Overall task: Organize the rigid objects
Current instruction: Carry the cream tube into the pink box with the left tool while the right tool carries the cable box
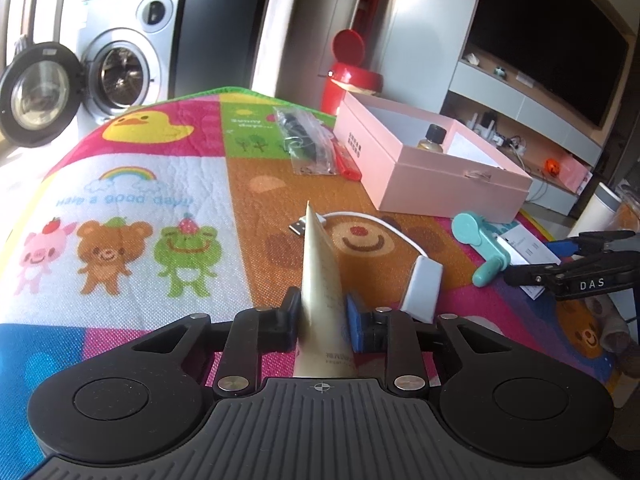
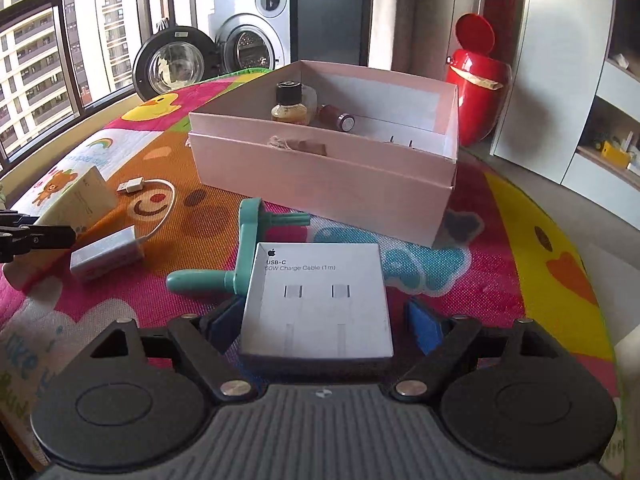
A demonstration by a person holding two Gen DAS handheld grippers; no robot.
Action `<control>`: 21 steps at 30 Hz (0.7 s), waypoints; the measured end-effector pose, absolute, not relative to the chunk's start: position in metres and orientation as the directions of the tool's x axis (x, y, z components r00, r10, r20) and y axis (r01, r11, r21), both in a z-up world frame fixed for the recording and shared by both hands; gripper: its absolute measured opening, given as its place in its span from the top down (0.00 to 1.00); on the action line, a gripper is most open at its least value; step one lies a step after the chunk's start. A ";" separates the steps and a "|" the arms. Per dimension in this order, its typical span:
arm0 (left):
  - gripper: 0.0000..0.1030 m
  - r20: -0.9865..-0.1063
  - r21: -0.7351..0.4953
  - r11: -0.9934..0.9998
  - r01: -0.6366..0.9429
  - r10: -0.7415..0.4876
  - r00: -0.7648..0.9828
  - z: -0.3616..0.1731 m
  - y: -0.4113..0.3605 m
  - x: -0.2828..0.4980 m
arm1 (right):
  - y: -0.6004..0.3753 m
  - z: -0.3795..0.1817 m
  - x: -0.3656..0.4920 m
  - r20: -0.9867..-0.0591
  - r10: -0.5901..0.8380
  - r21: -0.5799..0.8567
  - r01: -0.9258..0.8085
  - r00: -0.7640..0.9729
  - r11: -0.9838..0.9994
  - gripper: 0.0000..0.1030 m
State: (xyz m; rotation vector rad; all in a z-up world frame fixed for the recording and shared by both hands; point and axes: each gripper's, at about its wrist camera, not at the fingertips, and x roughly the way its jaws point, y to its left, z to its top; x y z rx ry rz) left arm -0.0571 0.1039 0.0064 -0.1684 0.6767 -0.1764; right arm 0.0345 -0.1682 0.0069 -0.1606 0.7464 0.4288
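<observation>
Left gripper (image 1: 323, 320) clamped on thin beige card box (image 1: 320, 272), light, stiff. Right gripper (image 2: 320, 322) spread around white USB-C cable box (image 2: 316, 300) near mat (image 2: 520, 280) front edge; light, crushable, pinch side walls. Pink box (image 2: 328, 184) beyond.

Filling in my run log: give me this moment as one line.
left gripper: shut on beige card box | right gripper: open around white cable box | pink box: holds bottle, battery

pink box (image 1: 436, 184): contents mostly hidden by wall | beige card (image 1: 322, 280): print blurred
</observation>
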 end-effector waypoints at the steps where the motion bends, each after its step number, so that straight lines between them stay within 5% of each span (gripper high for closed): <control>1: 0.73 -0.608 -0.210 0.970 0.119 -0.225 0.761 0.007 0.101 -0.058 | -0.163 0.010 0.033 -0.692 0.312 0.000 -0.433 0.651 0.901 0.33; 10: 0.74 -0.589 -0.187 0.935 0.302 -0.352 0.727 0.033 0.068 -0.083 | -0.174 0.068 -0.033 -0.573 0.326 -0.111 -0.465 0.752 0.878 0.33; 21: 0.75 -0.298 -0.019 0.892 0.451 -0.435 0.849 0.178 -0.003 -0.014 | -0.208 0.102 -0.066 -0.421 0.336 -0.083 -0.404 0.843 0.911 0.33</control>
